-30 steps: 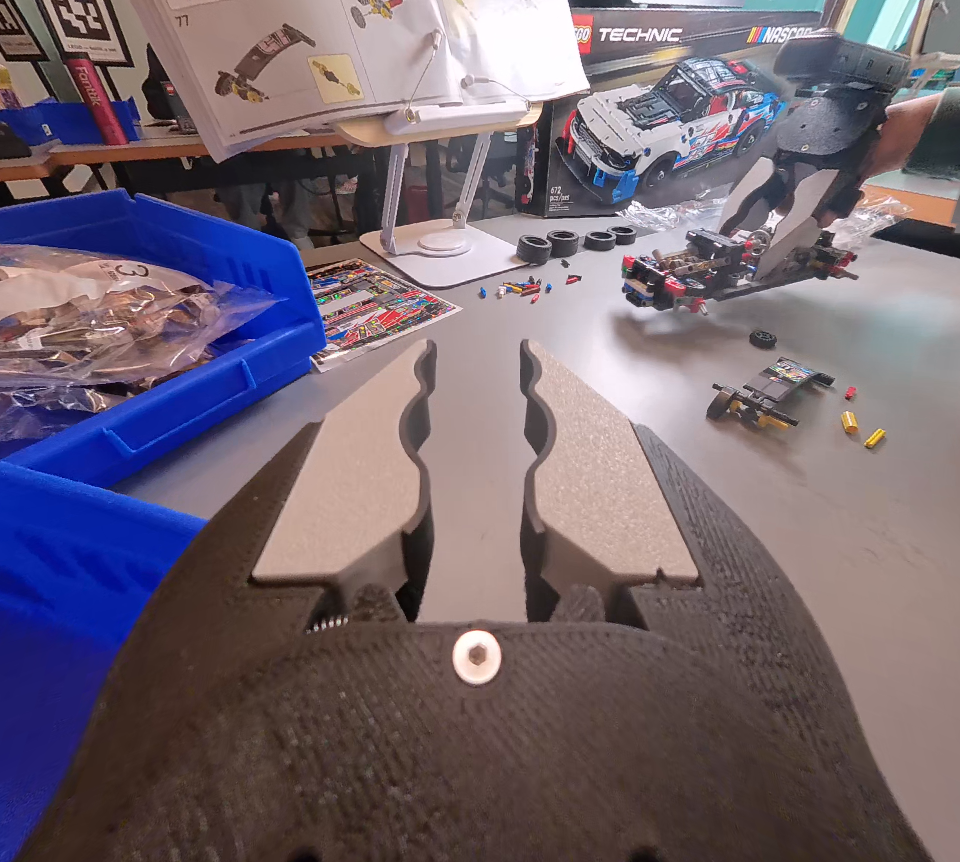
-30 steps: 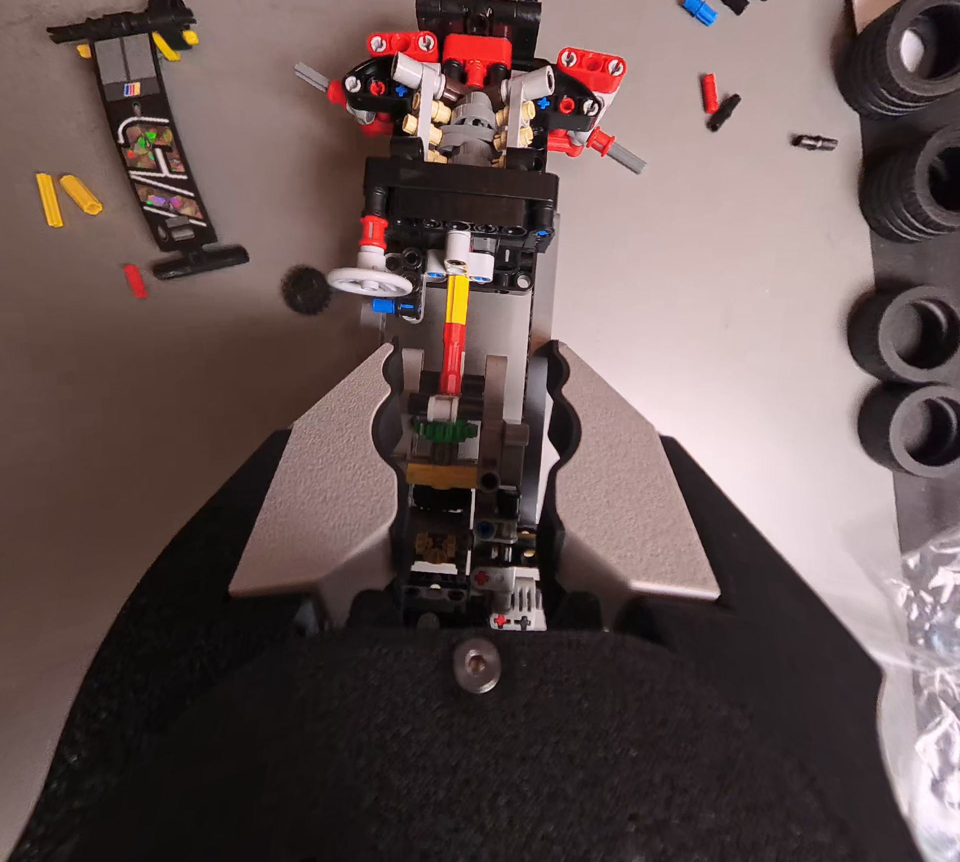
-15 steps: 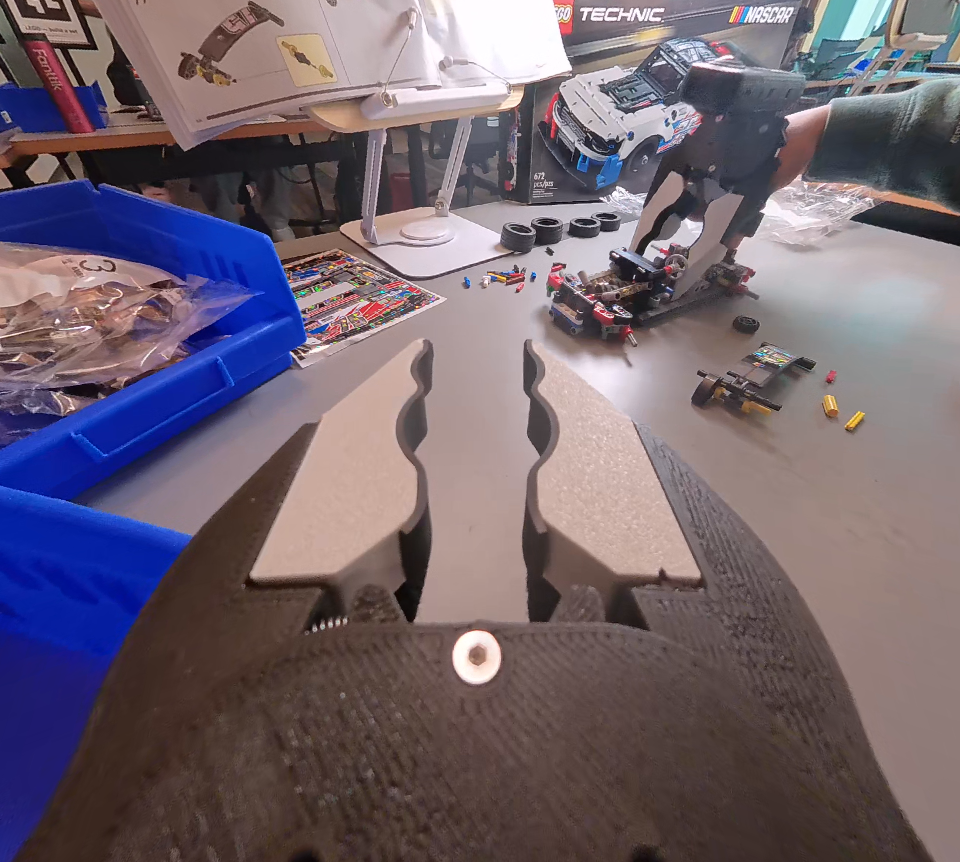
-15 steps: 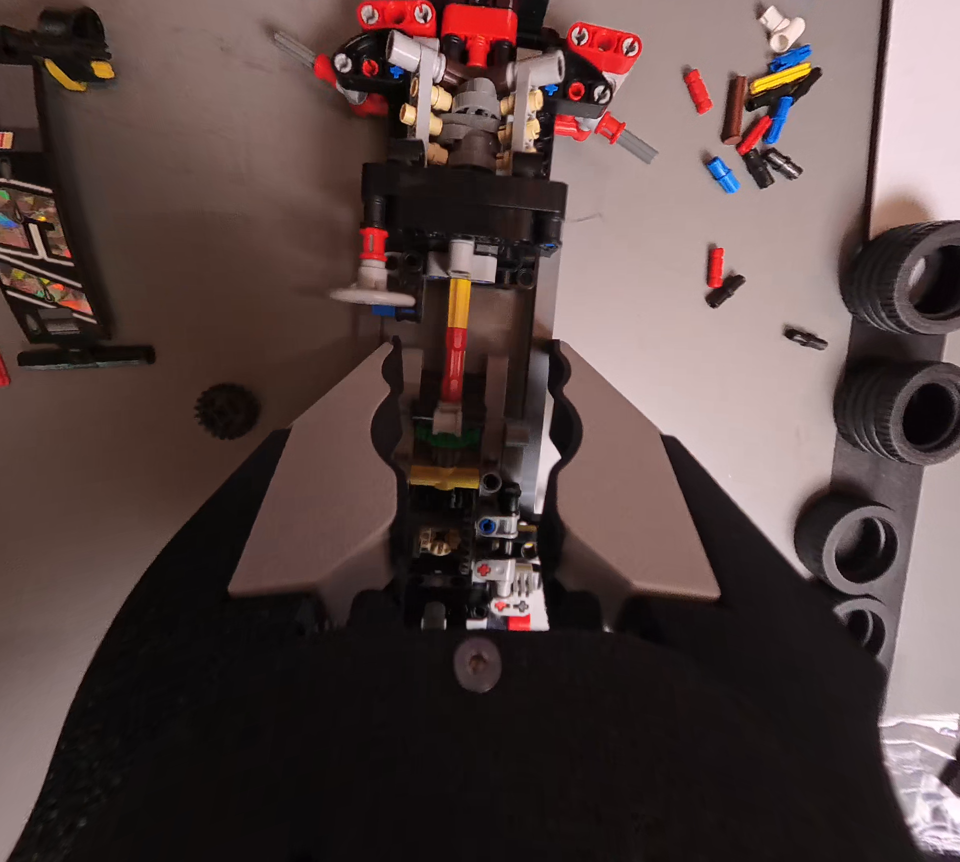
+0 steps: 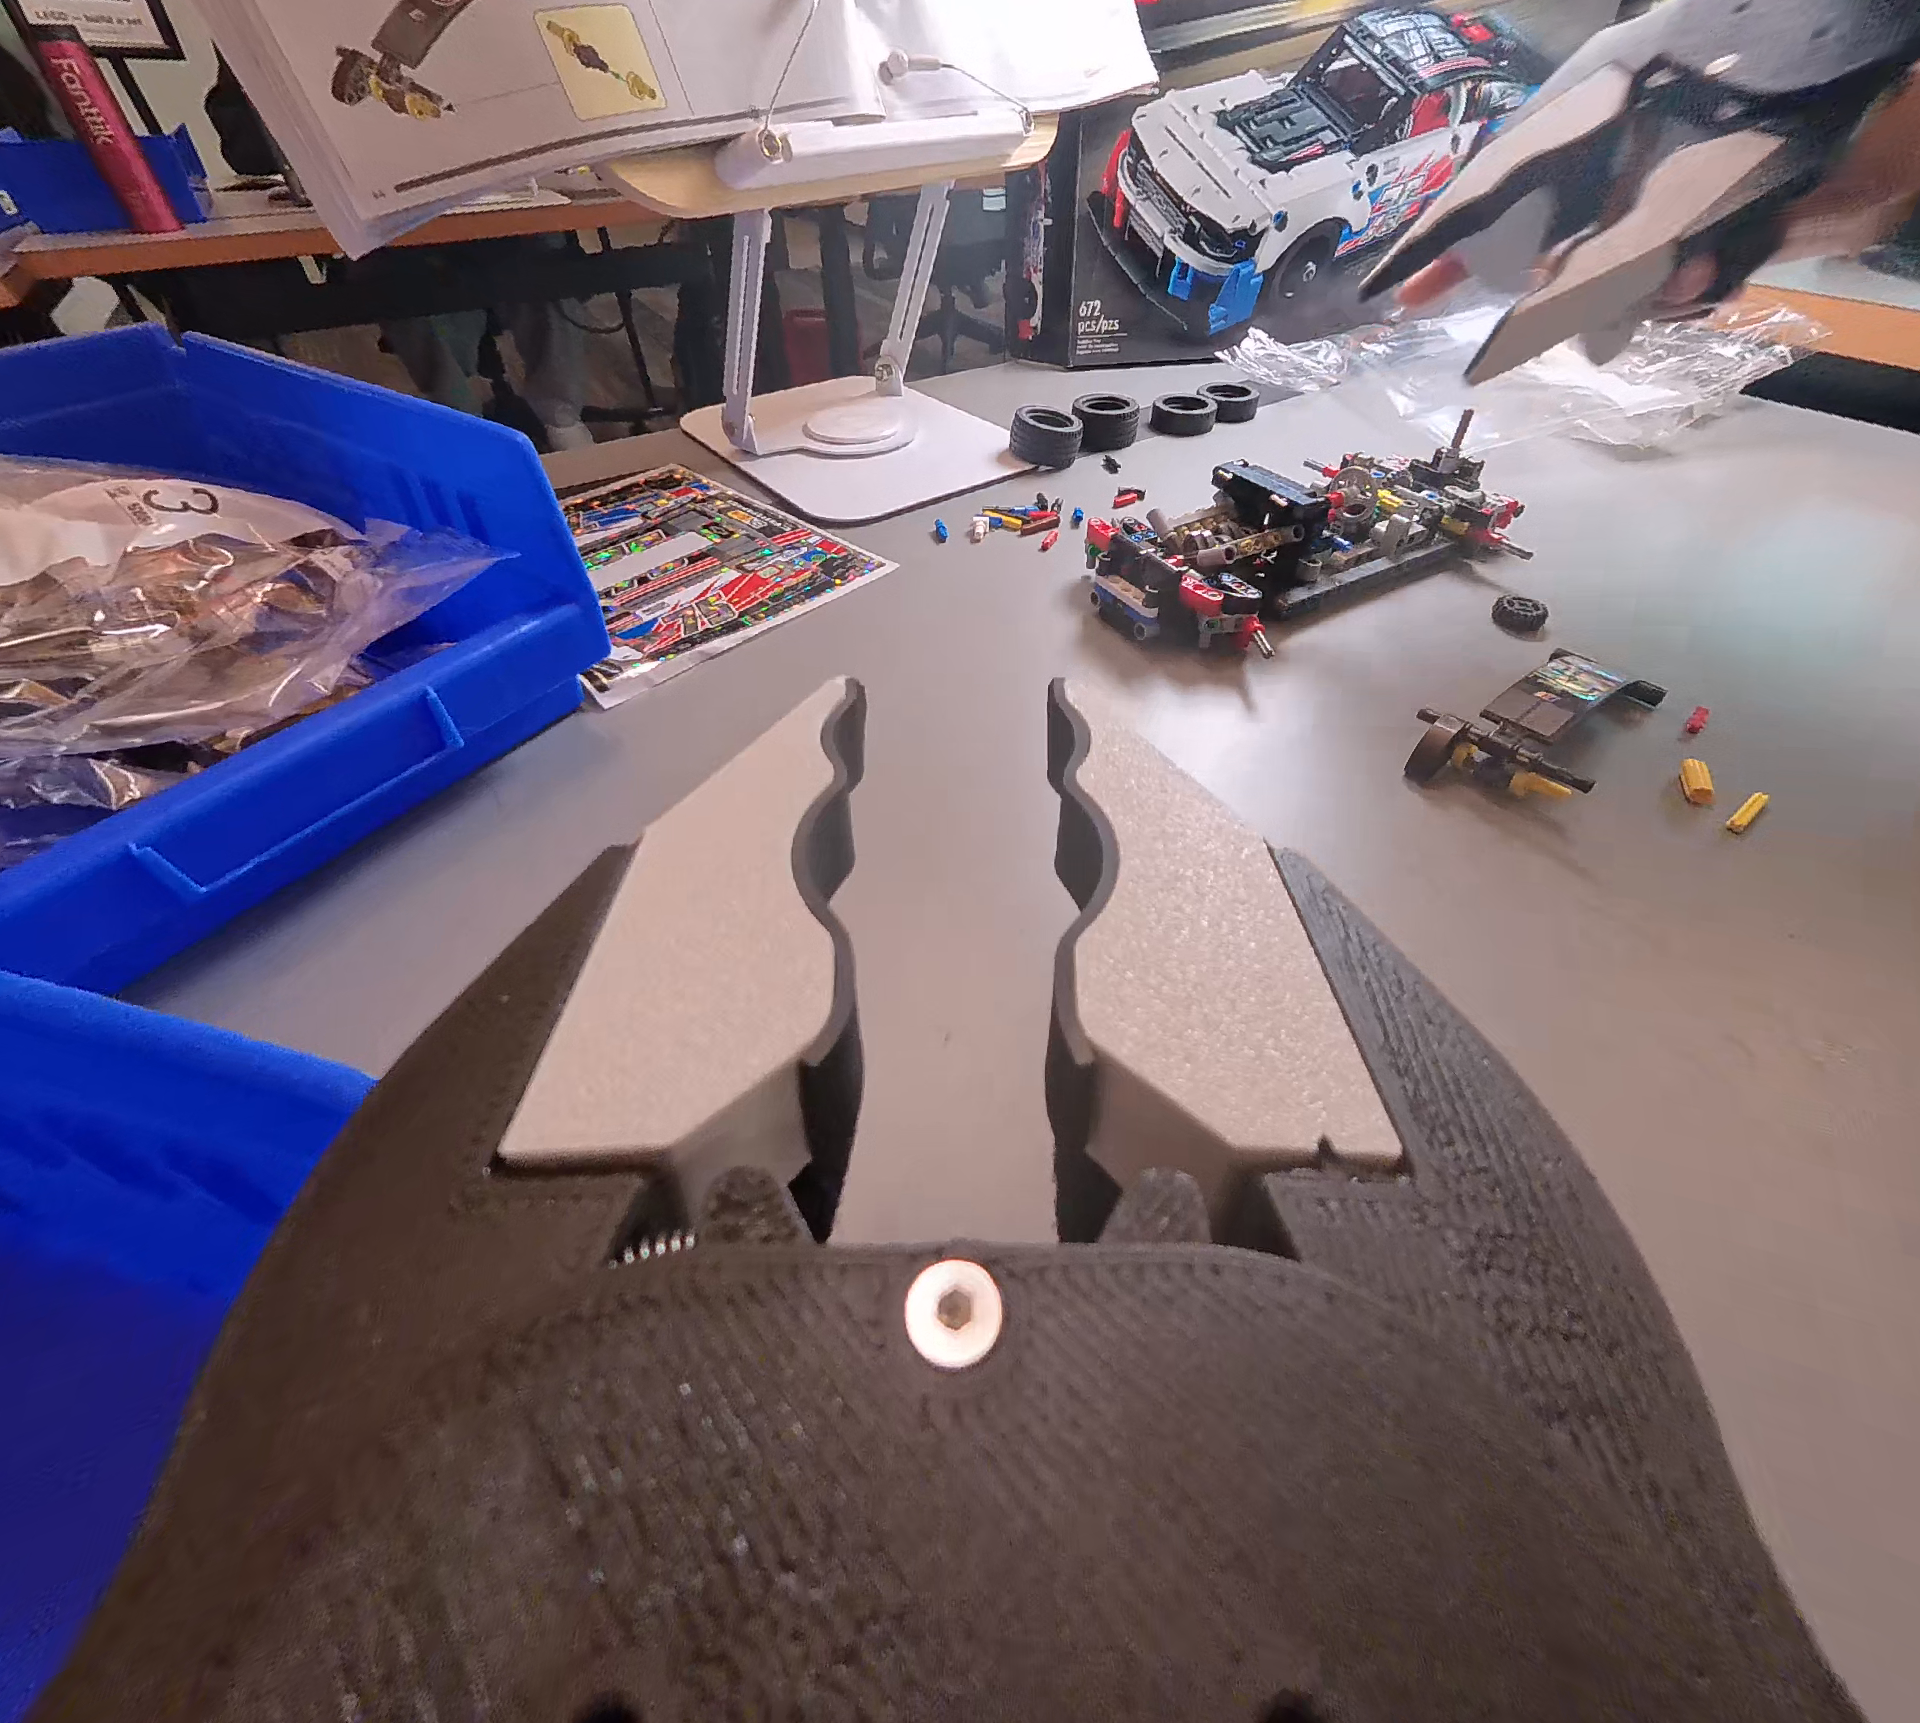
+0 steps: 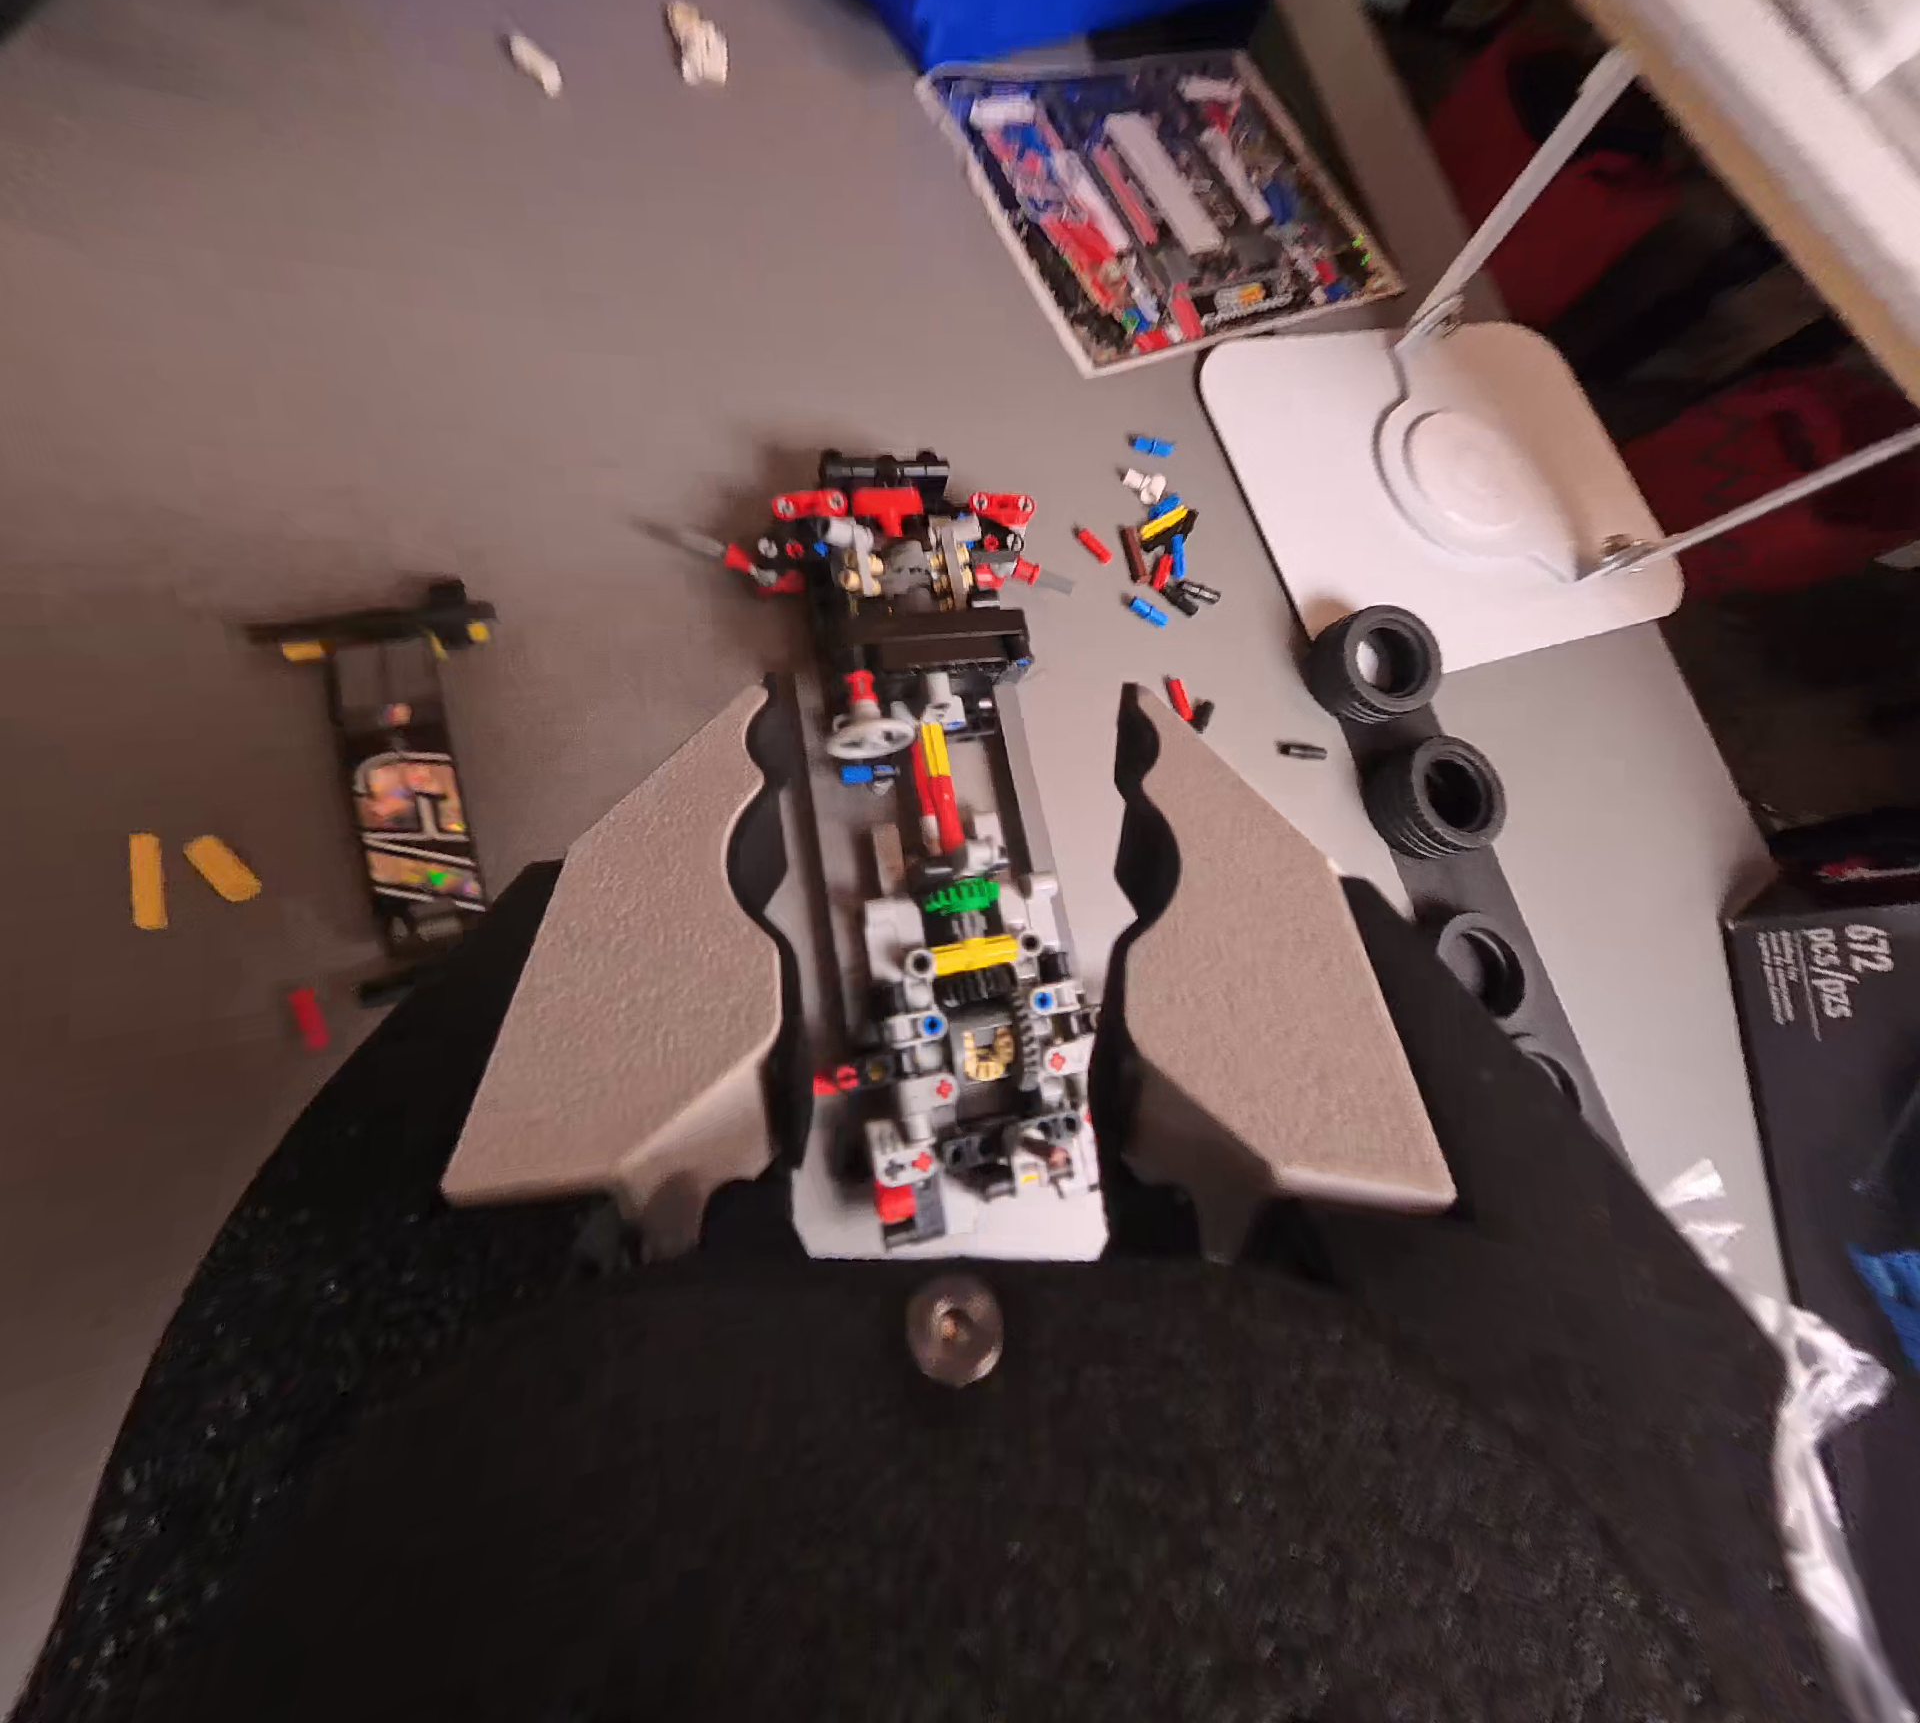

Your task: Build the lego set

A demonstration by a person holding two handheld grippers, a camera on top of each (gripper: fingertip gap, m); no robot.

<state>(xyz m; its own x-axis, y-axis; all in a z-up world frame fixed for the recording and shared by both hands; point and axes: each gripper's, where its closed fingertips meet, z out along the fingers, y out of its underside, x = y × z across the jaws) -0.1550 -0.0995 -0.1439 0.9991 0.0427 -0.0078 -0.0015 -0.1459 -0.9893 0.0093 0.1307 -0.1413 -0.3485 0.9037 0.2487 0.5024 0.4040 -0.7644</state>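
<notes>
The half-built lego car chassis (image 5: 1299, 551) lies flat on the grey table; it also shows in the right wrist view (image 6: 935, 842). My right gripper (image 6: 945, 702) is open and empty, raised above the chassis with its fingers apart on either side; it appears blurred in the left wrist view (image 5: 1423, 333). My left gripper (image 5: 954, 697) is open and empty, low over bare table, well short of the chassis. A black stickered panel sub-assembly (image 5: 1527, 717) lies to the right of the chassis (image 6: 405, 790), with yellow pieces (image 5: 1714, 795) beside it.
Several black tyres (image 5: 1132, 416) and loose small pins (image 5: 1013, 520) lie behind the chassis. A black gear (image 5: 1519, 611) lies by it. Sticker sheet (image 5: 717, 572), blue bins (image 5: 260, 634) with bagged parts, instruction book on its stand (image 5: 862, 447), set box (image 5: 1351, 115), plastic wrap (image 5: 1558, 385). The tips of one gripper are about 30 cm away from the tips of the other. It is some 11 cm from my right tips to the black gear (image 5: 1519, 611).
My right gripper set the chassis down on the table, opened and lifted up and away from it. My left gripper stayed open and barely moved.
</notes>
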